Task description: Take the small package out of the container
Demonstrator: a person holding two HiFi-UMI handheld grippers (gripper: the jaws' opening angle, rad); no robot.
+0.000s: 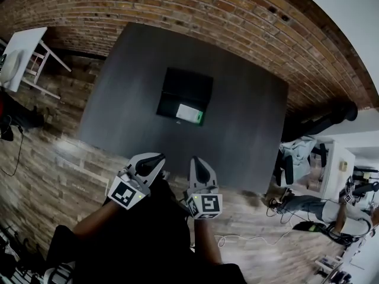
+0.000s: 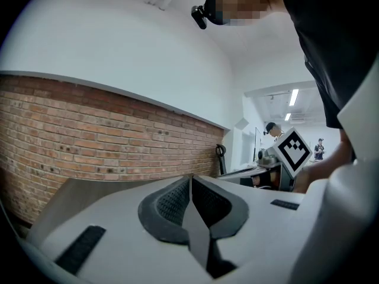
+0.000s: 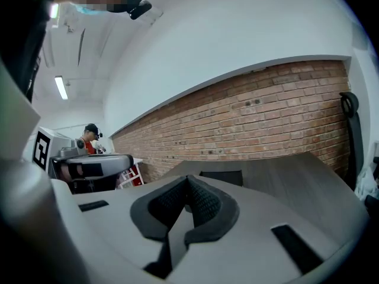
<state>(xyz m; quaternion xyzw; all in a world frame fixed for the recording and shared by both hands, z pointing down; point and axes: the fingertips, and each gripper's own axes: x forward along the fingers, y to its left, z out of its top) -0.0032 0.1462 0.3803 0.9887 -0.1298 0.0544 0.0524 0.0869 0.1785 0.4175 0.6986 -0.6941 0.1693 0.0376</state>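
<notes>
The package is lying in the container's near right corner on the table, well ahead of your fingers, while you are holding the left gripper and right gripper side by side by the near edge, jaws fully together, gripping nothing.

Dark grey table mid-scene. Brick wall along table's far side. Wood-plank floor around table. White side table well off table's left corner. Person, white desk beyond table's right edge. Cable on floor near table's front edge.
</notes>
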